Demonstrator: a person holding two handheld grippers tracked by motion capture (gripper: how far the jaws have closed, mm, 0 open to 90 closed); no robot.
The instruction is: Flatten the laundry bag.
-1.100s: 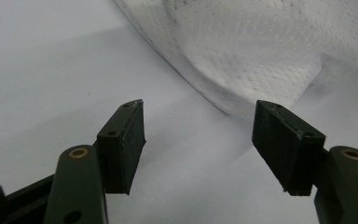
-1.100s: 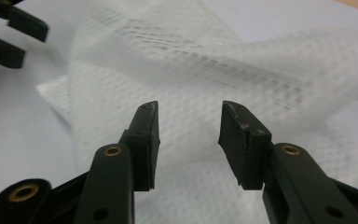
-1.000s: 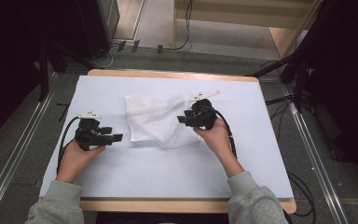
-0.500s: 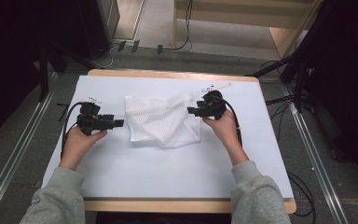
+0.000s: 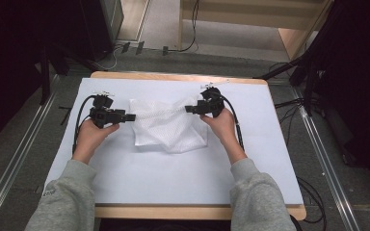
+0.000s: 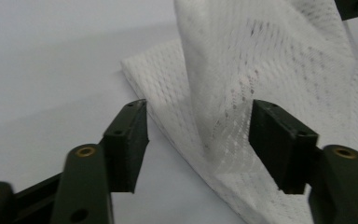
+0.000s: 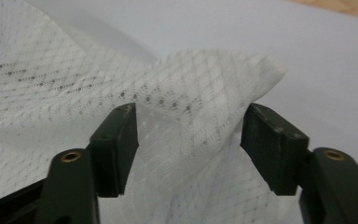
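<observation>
A white mesh cloth (image 5: 166,129) lies crumpled in the middle of the white-covered table (image 5: 270,159). My left gripper (image 5: 131,117) is at the cloth's left edge and points right. In the left gripper view a raised fold of the cloth (image 6: 223,93) stands between its jaws; my left gripper (image 6: 198,140) has just been closing, and its pads stand clear of the fabric. My right gripper (image 5: 189,109) is at the far right corner and points left. That corner of the cloth (image 7: 205,79) sits between my right gripper's (image 7: 189,144) jaws, which have just been closing and do not pinch it.
The table's wooden rim (image 5: 183,77) runs along the far side, with cables (image 5: 125,48) and a wooden shelf (image 5: 289,29) on the floor beyond it. Metal rails (image 5: 327,159) flank the table. White table surface lies in front of the cloth.
Both hands have moved away from the person. The left gripper has come up to the cloth's left edge, and the right has shifted right to the far corner. The cloth has bunched slightly.
</observation>
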